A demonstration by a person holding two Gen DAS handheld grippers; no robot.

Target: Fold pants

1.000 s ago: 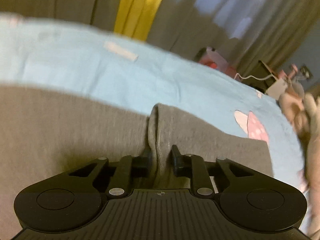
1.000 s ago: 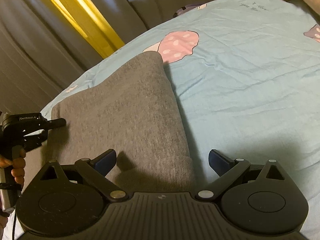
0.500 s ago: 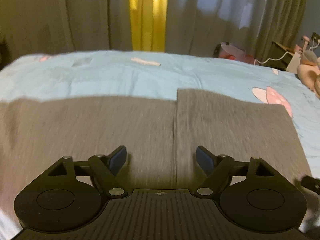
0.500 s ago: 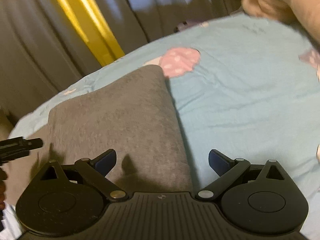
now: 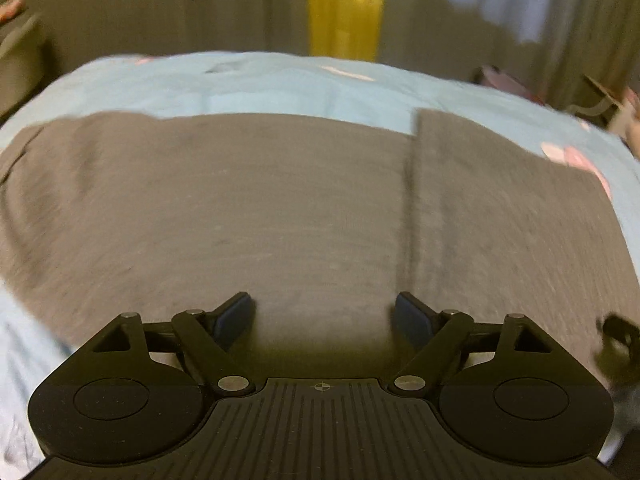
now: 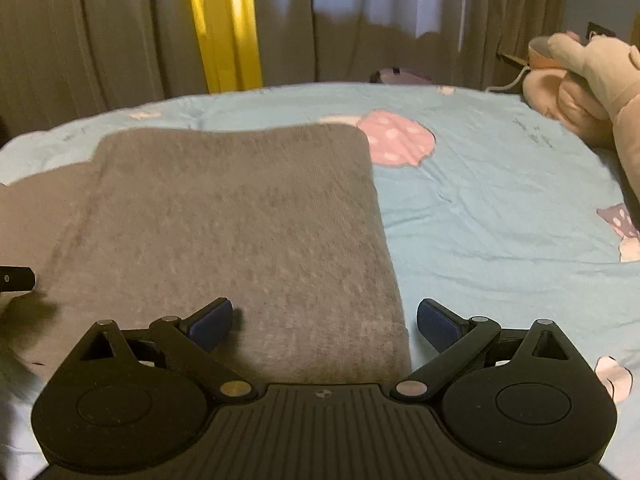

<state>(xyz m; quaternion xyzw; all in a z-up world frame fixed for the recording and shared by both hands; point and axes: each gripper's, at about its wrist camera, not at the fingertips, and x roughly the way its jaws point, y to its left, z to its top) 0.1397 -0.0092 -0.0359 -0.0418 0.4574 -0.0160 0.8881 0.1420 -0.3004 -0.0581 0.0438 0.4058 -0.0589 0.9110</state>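
The left hand-held gripper [image 5: 324,316] hangs over the grey pants [image 5: 248,216] with its jaws spread wide and nothing between the pads; the right hand-held gripper [image 6: 325,320] is likewise wide open and empty, poised over the right edge of the folded section [image 6: 240,220]. The pants lie flat on the light blue bed sheet [image 6: 500,200], with a doubled layer at the right end whose edge shows as a vertical step in the left view. The next fold likely calls for each hand-held gripper to pinch through all layers at the near corners, lift together, and carry the cloth over evenly so the edges line up and no crease bunches at the step. A pink mushroom print [image 6: 396,140] sits on the sheet just beyond the pants, and a plush toy [image 6: 580,80] rests farther right. Faint script on the sheet is too small to read; no brand shows.
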